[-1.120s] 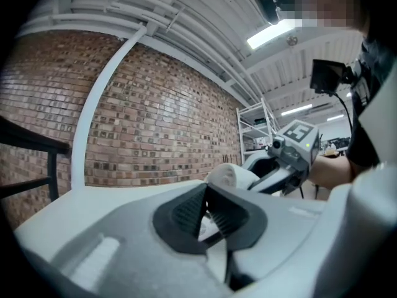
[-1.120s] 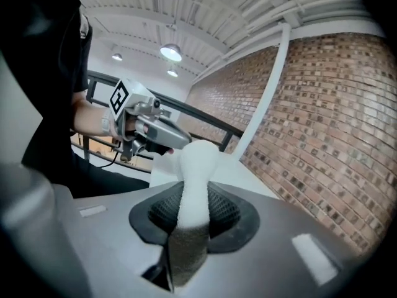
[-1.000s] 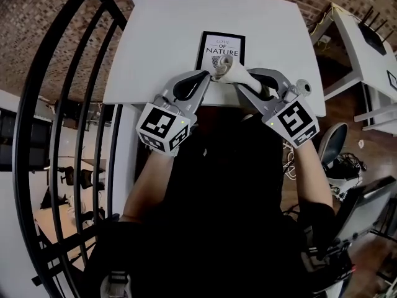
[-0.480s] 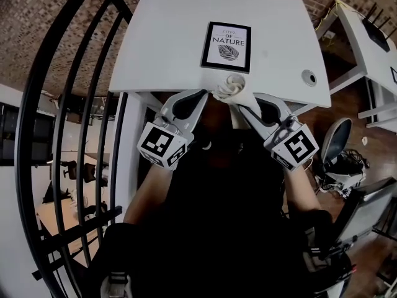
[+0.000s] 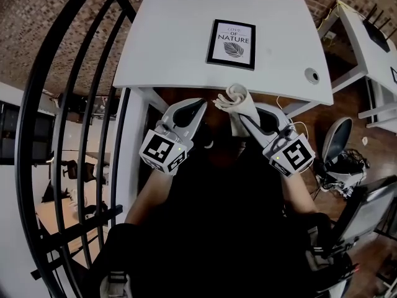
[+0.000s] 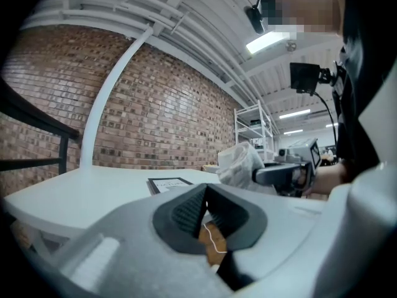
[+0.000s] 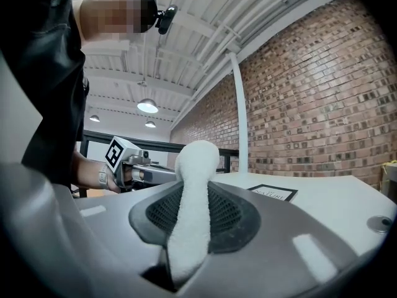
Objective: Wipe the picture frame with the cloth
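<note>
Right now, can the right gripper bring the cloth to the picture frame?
Probably yes. The right gripper, shut on the cloth, hangs off the near edge of the table; only bare tabletop lies between it and the picture frame.

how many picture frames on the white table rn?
1: the picture frame lies flat on the white table, right of centre. Far edge is cropped, so another could be hidden.

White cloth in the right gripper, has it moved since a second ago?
Yes. The white cloth was at the near edge of the black picture frame; now it is past the near edge of the white table, toward the person.
</note>
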`<state>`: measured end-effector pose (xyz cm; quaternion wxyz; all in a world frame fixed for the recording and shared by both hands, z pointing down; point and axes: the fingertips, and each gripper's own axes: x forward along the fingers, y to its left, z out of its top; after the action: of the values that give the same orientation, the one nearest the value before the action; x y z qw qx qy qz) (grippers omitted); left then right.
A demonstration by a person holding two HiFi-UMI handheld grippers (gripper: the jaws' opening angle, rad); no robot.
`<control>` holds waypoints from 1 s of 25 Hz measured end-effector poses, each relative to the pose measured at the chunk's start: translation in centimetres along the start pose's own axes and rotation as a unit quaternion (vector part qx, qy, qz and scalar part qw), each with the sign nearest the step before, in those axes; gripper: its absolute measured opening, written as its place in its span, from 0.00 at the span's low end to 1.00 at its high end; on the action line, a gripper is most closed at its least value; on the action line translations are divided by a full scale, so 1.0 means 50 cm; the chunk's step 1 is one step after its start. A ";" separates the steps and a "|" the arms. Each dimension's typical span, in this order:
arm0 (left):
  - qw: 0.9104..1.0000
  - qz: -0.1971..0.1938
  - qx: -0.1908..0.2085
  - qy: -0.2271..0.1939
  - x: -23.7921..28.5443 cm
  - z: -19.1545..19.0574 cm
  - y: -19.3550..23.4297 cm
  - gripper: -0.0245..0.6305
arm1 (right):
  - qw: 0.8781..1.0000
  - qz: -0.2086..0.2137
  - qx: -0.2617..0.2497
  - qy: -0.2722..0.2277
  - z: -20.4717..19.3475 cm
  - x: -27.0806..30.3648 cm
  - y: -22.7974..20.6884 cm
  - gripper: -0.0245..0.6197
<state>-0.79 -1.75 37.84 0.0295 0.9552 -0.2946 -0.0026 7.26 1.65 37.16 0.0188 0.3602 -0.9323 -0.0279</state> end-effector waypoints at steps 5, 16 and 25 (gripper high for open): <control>1.000 -0.006 -0.001 -0.009 0.004 0.004 -0.011 0.04 | 1.000 -0.008 -0.005 -0.012 0.009 -0.013 -0.002 0.20; 1.000 -0.007 -0.002 -0.014 -0.001 0.006 -0.017 0.04 | 1.000 -0.022 -0.001 -0.021 0.008 -0.024 -0.008 0.19; 1.000 -0.009 -0.005 -0.013 0.000 0.001 -0.014 0.04 | 0.999 -0.028 0.001 -0.022 0.008 -0.022 -0.014 0.19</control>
<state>-0.39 -1.18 37.74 0.0303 0.9574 -0.2866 -0.0167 8.53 1.87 36.70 -0.0024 0.3855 -0.9220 -0.0356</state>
